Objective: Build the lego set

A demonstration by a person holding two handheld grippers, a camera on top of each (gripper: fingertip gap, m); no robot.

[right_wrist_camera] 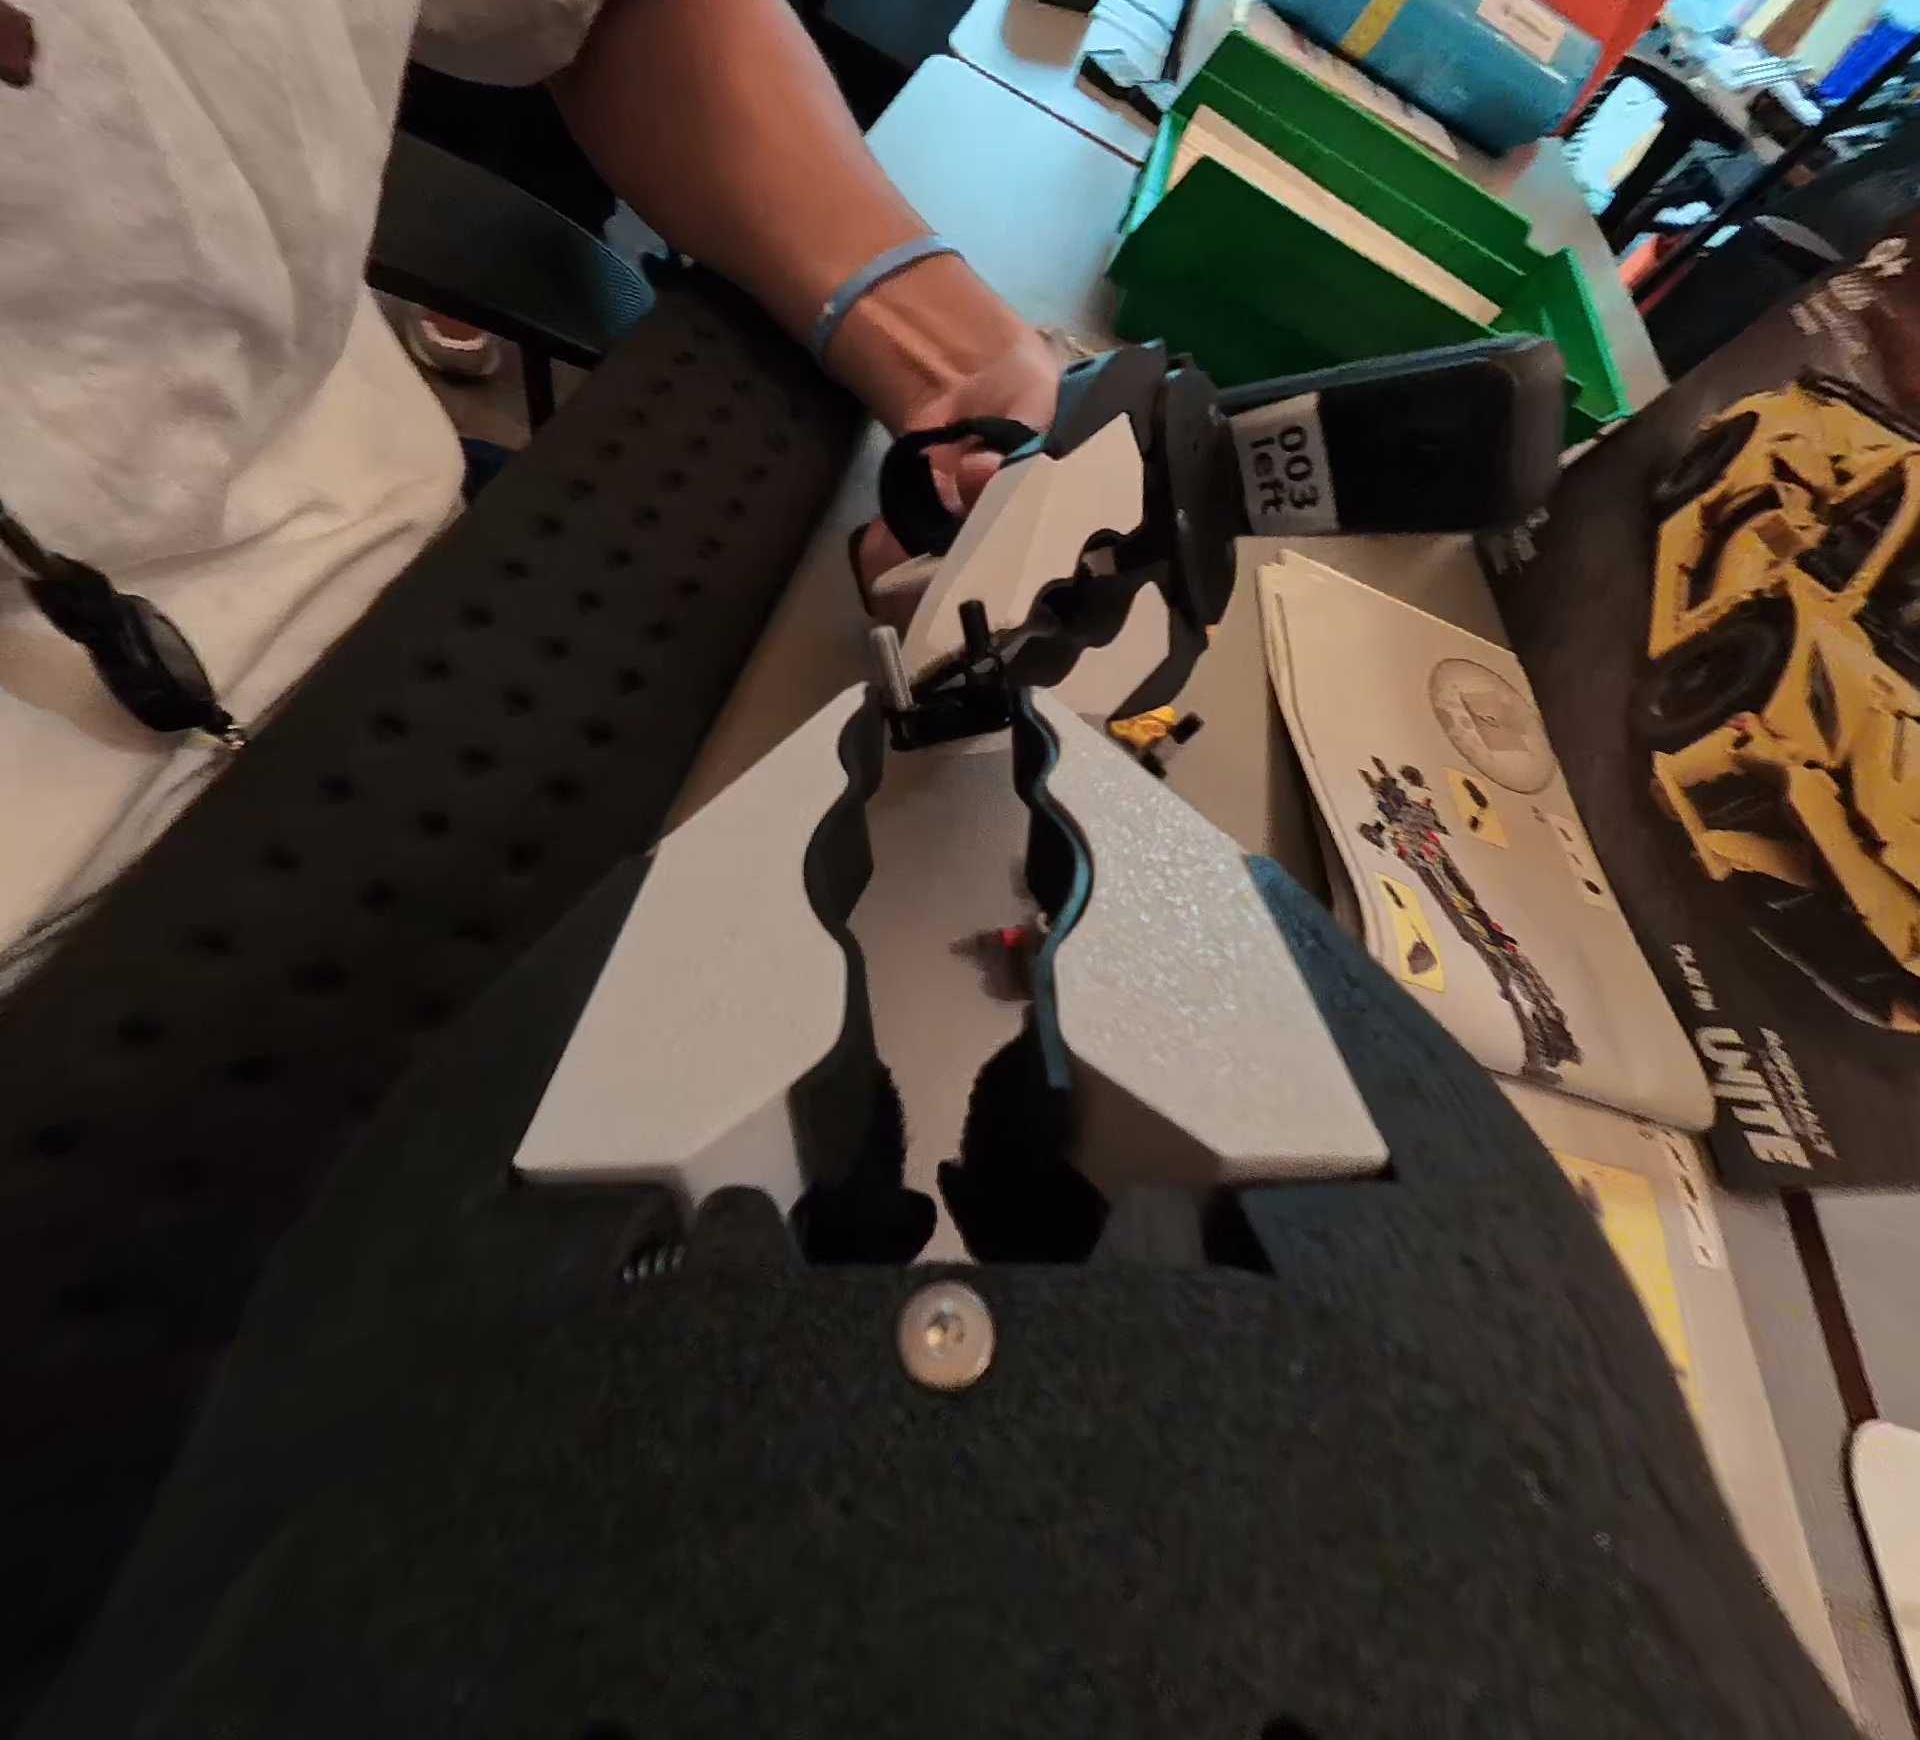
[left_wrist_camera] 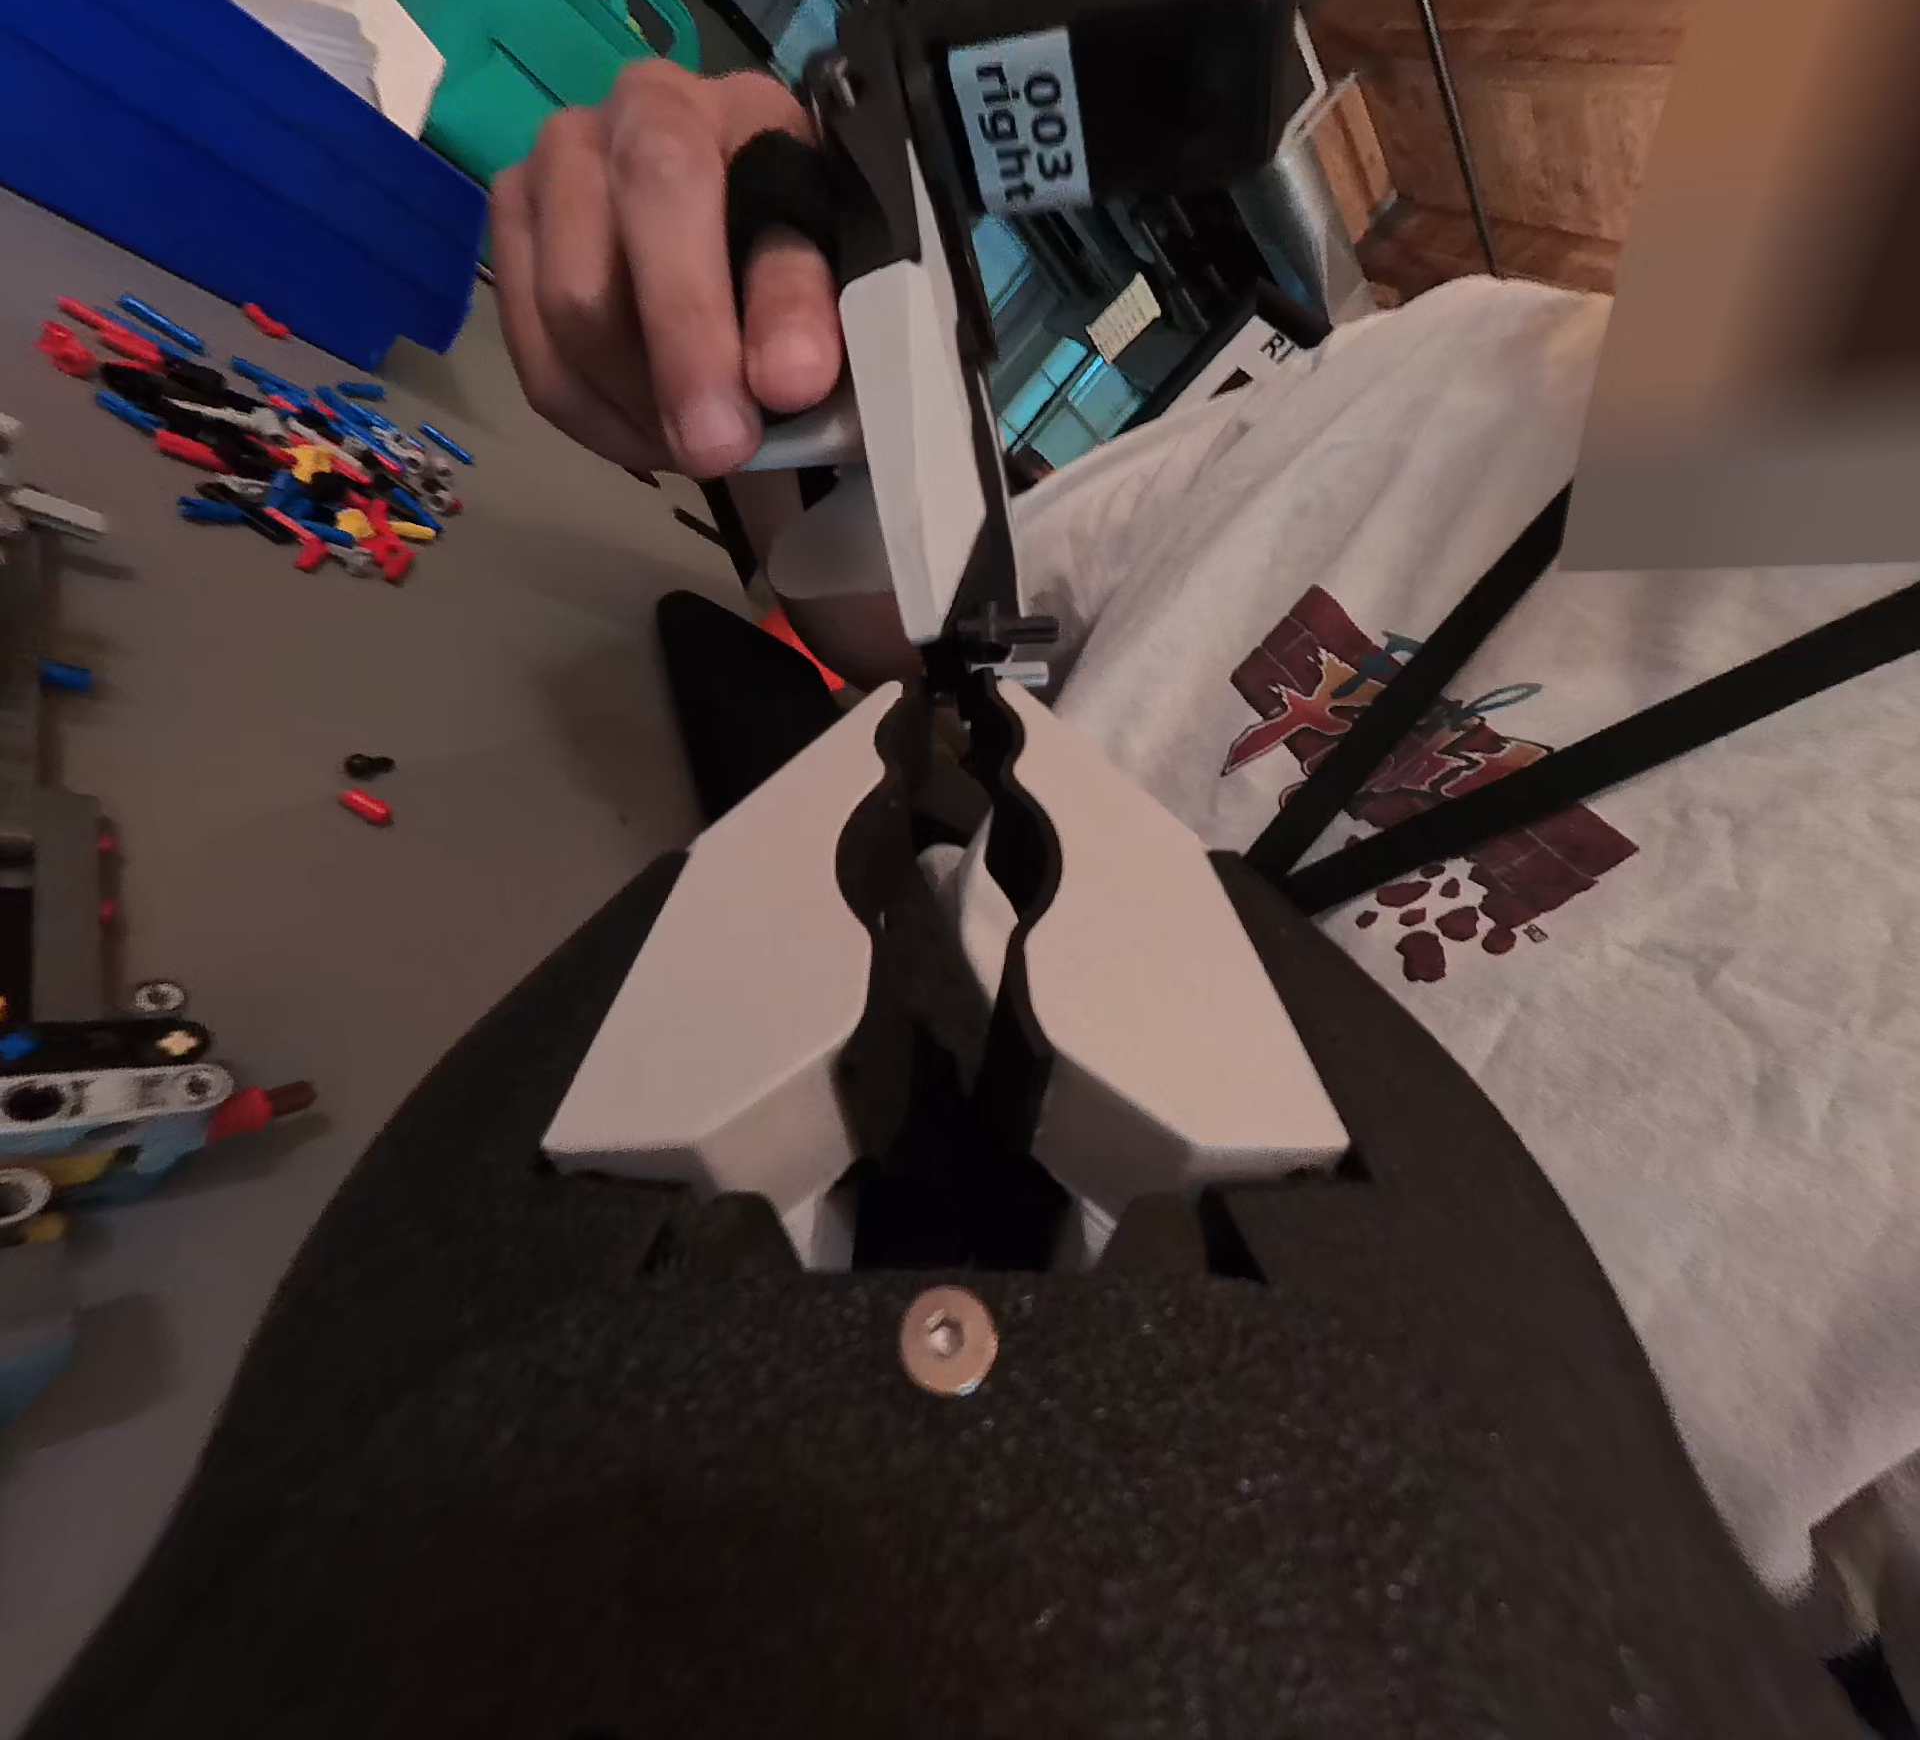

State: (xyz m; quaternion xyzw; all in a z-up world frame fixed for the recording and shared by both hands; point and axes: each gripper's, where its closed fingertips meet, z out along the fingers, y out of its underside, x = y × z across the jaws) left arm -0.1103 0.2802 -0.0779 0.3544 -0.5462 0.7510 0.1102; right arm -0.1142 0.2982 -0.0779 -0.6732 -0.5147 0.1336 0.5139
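A small black lego assembly [right_wrist_camera: 951, 703] with a grey pin [right_wrist_camera: 886, 664] and a black axle [right_wrist_camera: 974, 625] sticking out is held in the air between both grippers. My right gripper [right_wrist_camera: 940, 719] is shut on it from below in the right wrist view. My left gripper [right_wrist_camera: 971, 656] meets it tip to tip from the upper right and is shut on the same piece. In the left wrist view, my left gripper [left_wrist_camera: 951, 703] is nearly closed at its tips, the right gripper [left_wrist_camera: 961, 641] comes down from above, and the assembly [left_wrist_camera: 1003, 641] shows between them.
A pile of loose lego parts [left_wrist_camera: 301, 464] and a blue bin [left_wrist_camera: 208, 132] lie on the grey table at left; a partial build [left_wrist_camera: 94, 1098] is at the left edge. An instruction booklet [right_wrist_camera: 1455, 838], the set's box [right_wrist_camera: 1787, 651] and green trays [right_wrist_camera: 1351, 236] lie to the right. My left and right fingertips are right by each other.
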